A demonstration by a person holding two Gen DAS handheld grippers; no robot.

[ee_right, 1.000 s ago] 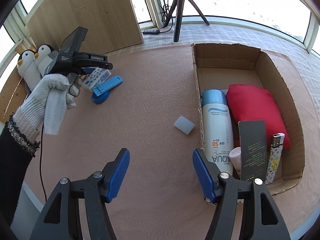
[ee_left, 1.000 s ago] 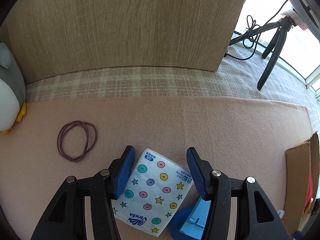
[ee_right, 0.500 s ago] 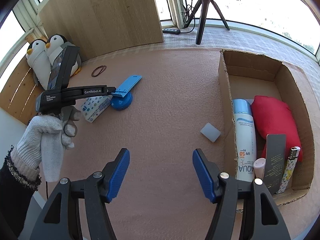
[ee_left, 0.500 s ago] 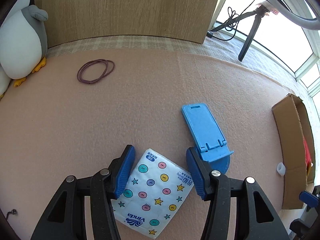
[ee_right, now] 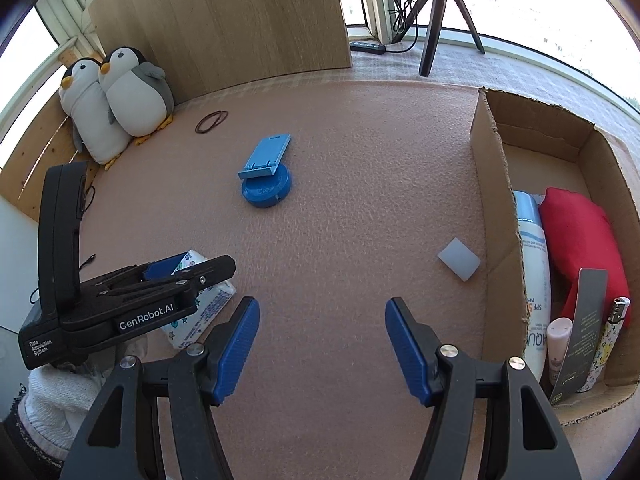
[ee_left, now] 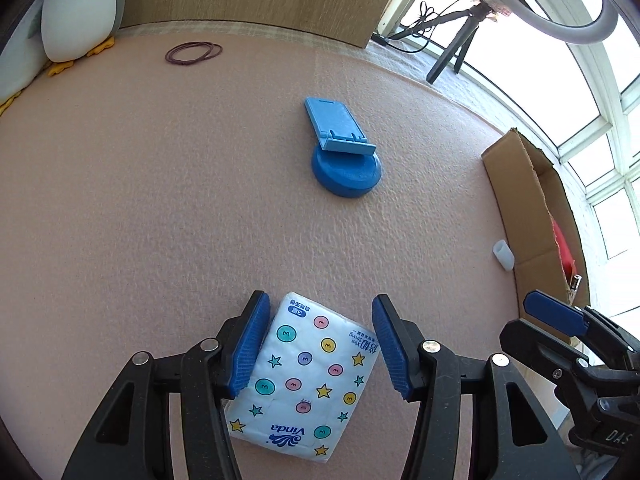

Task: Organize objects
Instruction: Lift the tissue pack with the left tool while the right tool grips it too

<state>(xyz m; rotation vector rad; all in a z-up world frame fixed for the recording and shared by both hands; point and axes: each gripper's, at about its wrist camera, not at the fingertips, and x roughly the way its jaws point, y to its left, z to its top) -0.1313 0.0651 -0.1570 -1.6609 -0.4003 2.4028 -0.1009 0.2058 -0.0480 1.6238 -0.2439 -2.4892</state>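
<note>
1. Tissue pack (ee_left: 304, 376) (Vinda, stars and dots) sits between the left gripper's (ee_left: 318, 346) blue pads; long axis runs roughly along the fingers, tilted a bit, logo end nearest the camera
2. left jaws look spread, pads just beside the pack's edges; can't tell if they're actually touching it
3. right gripper (ee_right: 322, 346) hovers over the pink mat (ee_right: 340, 160) with jaws wide apart, nothing between them
4. cardboard box (ee_right: 492, 200) off to its right; blue phone stand (ee_right: 266, 174) well ahead

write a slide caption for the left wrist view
Left claw straddling a Vinda tissue pack, blue phone stand on the pink mat ahead.
</note>
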